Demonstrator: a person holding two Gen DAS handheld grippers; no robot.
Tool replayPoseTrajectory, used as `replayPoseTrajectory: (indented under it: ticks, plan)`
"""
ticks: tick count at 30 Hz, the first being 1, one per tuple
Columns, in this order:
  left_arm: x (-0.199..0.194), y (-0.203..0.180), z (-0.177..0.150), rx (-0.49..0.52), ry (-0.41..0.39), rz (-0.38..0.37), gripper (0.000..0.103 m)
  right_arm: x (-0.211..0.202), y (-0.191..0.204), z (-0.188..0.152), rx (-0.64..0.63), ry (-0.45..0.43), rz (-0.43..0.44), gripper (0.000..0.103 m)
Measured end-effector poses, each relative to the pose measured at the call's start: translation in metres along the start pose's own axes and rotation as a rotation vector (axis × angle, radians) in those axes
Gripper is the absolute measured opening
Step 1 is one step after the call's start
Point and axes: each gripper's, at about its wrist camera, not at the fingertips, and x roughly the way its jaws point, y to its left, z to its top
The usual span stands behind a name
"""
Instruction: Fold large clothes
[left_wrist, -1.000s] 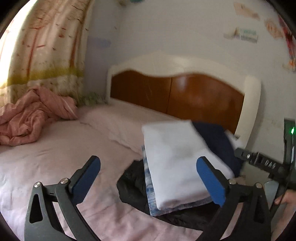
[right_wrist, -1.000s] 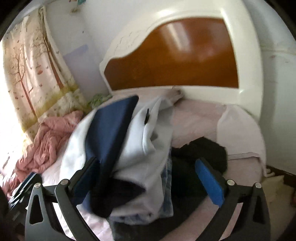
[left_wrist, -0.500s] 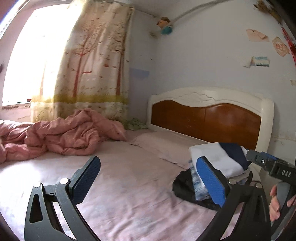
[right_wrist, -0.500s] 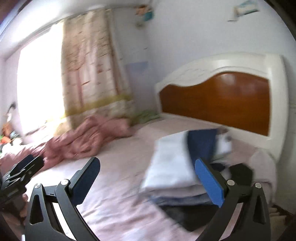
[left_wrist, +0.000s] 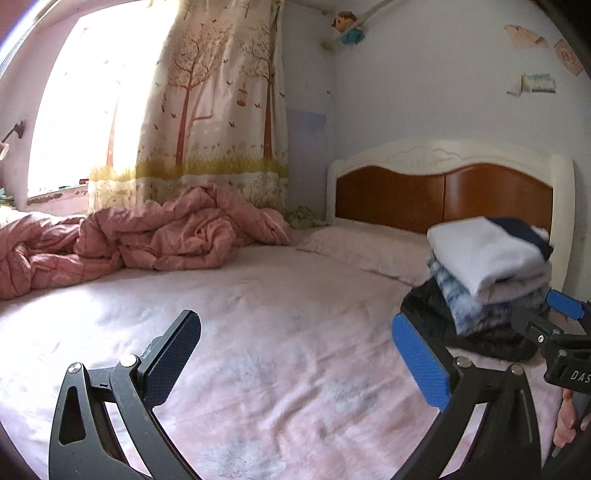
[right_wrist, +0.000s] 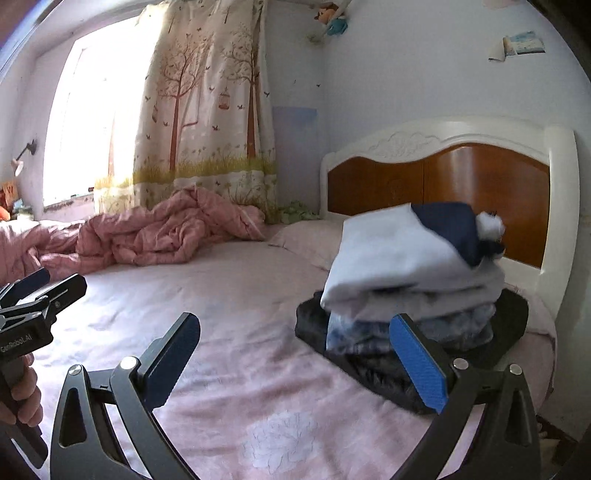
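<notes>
Pink quilt (left_wrist: 147, 236) is bunched at the left of the frame, bare bed sheet (left_wrist: 277, 314) mid-frame. Left gripper (left_wrist: 295, 354) and right gripper (right_wrist: 295, 354) have both pulled back since a second ago, jaws wide apart, holding nothing. Folded clothes stack (right_wrist: 410, 280) sits at the right by the headboard (right_wrist: 443, 177), now farther off.

Left gripper (left_wrist: 295, 354) and right gripper (right_wrist: 295, 354) both gape wide, holding nothing.
</notes>
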Motion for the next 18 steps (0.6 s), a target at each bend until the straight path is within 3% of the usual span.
replayPoseTrajectory:
  ticks: [3, 6, 11, 18]
  plan:
    - [0.028, -0.001, -0.023, 0.032, 0.051, 0.085, 0.103, 0.013, -0.001, -0.014, 0.011, 0.020, 0.000, 0.103]
    - [0.049, 0.012, -0.035, -0.034, 0.148, 0.069, 0.103, 0.021, -0.003, -0.026, 0.054, 0.041, 0.007, 0.103]
    - [0.034, 0.016, -0.038, -0.060, 0.079, 0.073, 0.103, 0.032, -0.005, -0.036, 0.017, 0.056, -0.050, 0.103]
    - [0.026, 0.003, -0.037, 0.002, 0.037, 0.064, 0.103, 0.057, -0.023, -0.047, 0.113, 0.173, -0.041, 0.103]
